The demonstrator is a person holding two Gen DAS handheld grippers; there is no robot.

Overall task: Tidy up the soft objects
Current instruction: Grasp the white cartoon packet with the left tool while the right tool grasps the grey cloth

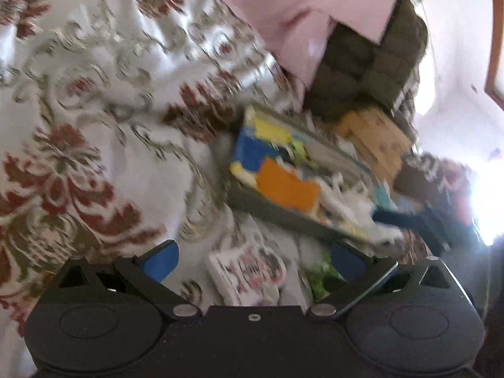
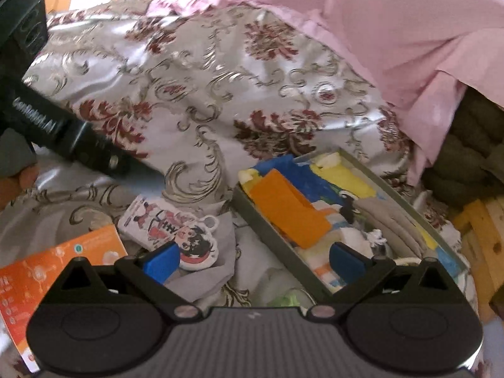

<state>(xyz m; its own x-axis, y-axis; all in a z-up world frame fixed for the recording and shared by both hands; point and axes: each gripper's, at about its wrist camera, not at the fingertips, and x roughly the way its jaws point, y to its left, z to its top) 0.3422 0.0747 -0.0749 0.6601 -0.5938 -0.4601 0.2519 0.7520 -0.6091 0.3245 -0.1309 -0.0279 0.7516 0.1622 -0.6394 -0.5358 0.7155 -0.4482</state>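
- Two hand-held grippers are above a bed: the left hand-held gripper and the right hand-held gripper. Both have their blue fingers wide apart, and nothing is between them.
- The bed is covered with a shiny floral bedspread, white with dark red flowers. A pink sheet lies over its far part.
- A shallow grey tray sits on the bedspread, in front of the right hand-held gripper and a little to its right. Inside it are folded soft pieces: an orange cloth on top, a blue cloth and a yellow cloth behind it, and a beige folded cloth along the right side.
- A small cartoon-print pouch lies on the bedspread left of the tray, near the right gripper's left finger.
- An orange leaflet lies at the lower left.
- The left wrist view is blurred, but it shows the same tray with the orange cloth on top.
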